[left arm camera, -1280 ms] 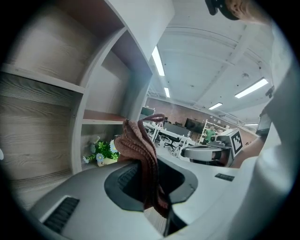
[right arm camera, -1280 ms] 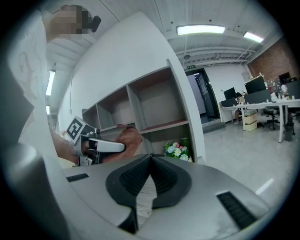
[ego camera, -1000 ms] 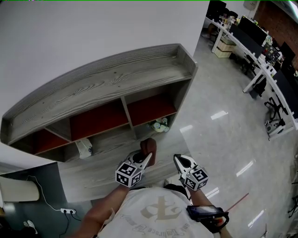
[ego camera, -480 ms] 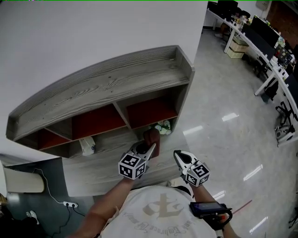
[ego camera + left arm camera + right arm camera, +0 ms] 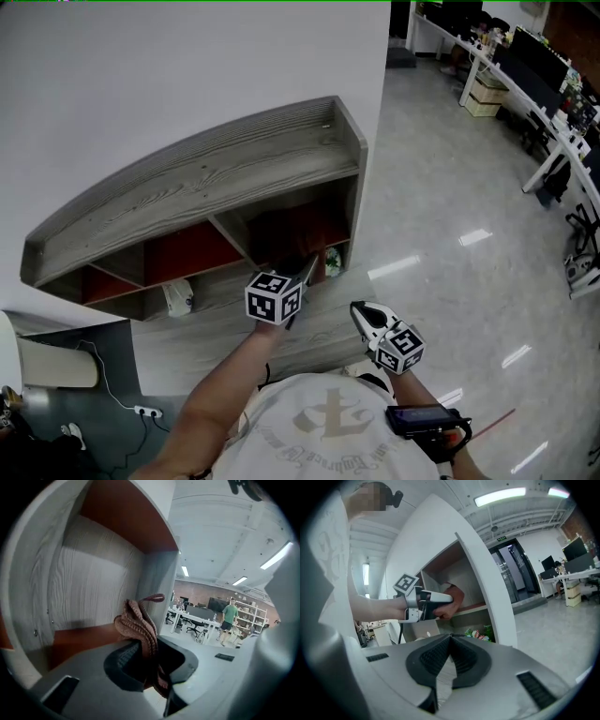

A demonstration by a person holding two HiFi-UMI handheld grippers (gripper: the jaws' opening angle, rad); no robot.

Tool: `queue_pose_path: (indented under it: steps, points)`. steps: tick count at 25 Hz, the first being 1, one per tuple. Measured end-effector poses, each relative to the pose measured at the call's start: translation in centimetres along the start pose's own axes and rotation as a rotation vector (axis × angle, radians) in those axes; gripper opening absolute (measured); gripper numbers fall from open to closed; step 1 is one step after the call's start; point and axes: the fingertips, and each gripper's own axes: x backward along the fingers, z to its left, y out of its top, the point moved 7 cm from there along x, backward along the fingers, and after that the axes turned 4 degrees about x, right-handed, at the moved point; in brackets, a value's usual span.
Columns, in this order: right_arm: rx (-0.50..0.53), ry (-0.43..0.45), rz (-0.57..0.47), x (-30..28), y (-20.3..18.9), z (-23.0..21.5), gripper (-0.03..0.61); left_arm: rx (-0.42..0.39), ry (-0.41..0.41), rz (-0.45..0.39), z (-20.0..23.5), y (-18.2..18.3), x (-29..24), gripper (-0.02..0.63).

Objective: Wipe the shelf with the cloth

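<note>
cloth pinched in left claw, bulging ahead, apparently inside shelf, right claw closed

The left tongs reach into the upper right, red-backed compartment of the grey shelf. The right tongs hang apart from them, just above the person's shirt.

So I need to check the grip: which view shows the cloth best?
The left gripper view: the cloth sits bunched in the shut left claw, close up. The right gripper view shows it small and far; the head view barely shows it.
</note>
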Motion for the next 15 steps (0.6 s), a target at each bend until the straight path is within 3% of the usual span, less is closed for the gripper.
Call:
queue_pose_path:
  steps: [8,15]
  points:
    - [-0.016,-0.014,-0.008,2.0,-0.2,-1.5,0.005,0.106,-0.015,-0.021,0.6,3.3,-5.0,0.077]
    - [-0.043,-0.046,-0.021,3.9,-0.8,-2.8,0.005,0.082,0.054,0.106,0.5,4.2,-9.6,0.077]
